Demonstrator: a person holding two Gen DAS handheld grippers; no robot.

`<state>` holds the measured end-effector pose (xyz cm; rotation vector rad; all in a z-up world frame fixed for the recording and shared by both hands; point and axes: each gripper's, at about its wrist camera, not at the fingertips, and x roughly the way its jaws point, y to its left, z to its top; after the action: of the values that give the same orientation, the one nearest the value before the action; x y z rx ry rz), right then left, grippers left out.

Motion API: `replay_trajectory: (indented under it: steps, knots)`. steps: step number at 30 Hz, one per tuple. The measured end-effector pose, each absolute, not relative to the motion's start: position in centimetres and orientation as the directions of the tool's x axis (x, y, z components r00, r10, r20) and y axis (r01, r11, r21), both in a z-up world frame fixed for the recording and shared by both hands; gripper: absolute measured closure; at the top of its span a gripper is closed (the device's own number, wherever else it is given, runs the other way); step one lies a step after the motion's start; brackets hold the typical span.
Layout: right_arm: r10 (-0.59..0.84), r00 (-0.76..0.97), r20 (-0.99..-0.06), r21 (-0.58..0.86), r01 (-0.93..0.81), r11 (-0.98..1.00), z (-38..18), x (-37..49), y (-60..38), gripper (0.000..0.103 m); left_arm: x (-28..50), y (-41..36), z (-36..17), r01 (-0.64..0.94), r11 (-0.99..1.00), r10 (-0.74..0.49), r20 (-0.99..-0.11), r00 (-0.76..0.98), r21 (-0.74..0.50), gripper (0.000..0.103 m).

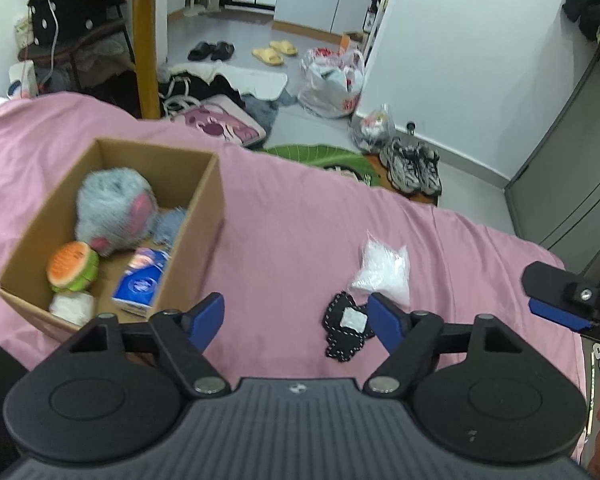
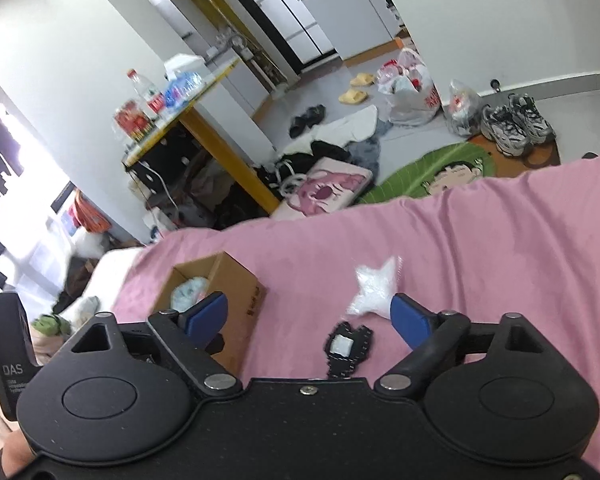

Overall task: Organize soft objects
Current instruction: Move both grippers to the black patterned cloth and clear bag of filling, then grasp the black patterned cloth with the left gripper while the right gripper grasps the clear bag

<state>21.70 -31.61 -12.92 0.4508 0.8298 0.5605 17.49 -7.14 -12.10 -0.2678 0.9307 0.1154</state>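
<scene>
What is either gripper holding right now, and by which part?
Nothing. The left gripper and right gripper are both open and empty above the pink sheet.

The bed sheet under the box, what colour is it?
Plain pink, the sheet shows best in the left wrist view, under the cardboard box.

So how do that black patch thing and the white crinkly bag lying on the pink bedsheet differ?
The black fabric patch with pale stitched edging lies flat; the white crinkly plastic bag is puffed up with pointed corners. The patch is dark with a small white square label; the bag is white all over. Both rest outside the cardboard box, on the pink bedsheet, almost touching.
</scene>
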Motion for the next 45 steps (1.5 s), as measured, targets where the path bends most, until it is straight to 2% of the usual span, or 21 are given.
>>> replay_trajectory:
  steps: [7,14,27,30,33,37,40,45]
  knots:
    - [0.620,0.537,-0.571,0.604,-0.237,0.761,-14.6,23.2,-31.8,0.024,19.6,-8.4,-15.2,-0.232,0.954,-0.032,-0.839,0.543,-0.187,0.035]
    - [0.609,0.504,-0.612,0.601,-0.205,0.773,-16.7,25.3,-31.9,0.033,21.5,-10.0,-18.0,-0.232,0.954,-0.049,-0.861,0.506,-0.190,0.036]
    - [0.615,0.437,-0.656,0.598,-0.195,0.777,-19.3,29.0,-30.6,0.039,24.3,-11.4,-22.2,-0.237,0.946,-0.094,-0.887,0.451,-0.220,0.036]
    - [0.617,0.423,-0.664,0.599,-0.192,0.777,-19.8,29.3,-30.3,0.039,25.0,-11.5,-23.1,-0.246,0.941,-0.107,-0.895,0.433,-0.231,0.044]
    - [0.614,0.412,-0.673,0.597,-0.186,0.780,-20.2,29.6,-30.2,0.039,25.3,-11.6,-23.7,-0.252,0.943,-0.095,-0.899,0.427,-0.219,0.046]
    - [0.609,0.399,-0.685,0.590,-0.188,0.786,-20.6,30.1,-29.6,0.039,25.5,-11.5,-23.7,-0.257,0.942,-0.085,-0.897,0.433,-0.214,0.071]
    - [0.607,0.390,-0.693,0.584,-0.190,0.789,-20.9,30.8,-29.1,0.039,25.5,-10.9,-23.5,-0.271,0.934,-0.095,-0.893,0.440,-0.233,0.074]
    - [0.604,0.369,-0.707,0.571,-0.206,0.794,-21.1,30.9,-28.2,0.039,25.1,-9.8,-22.9,-0.288,0.927,-0.089,-0.889,0.448,-0.238,0.075]
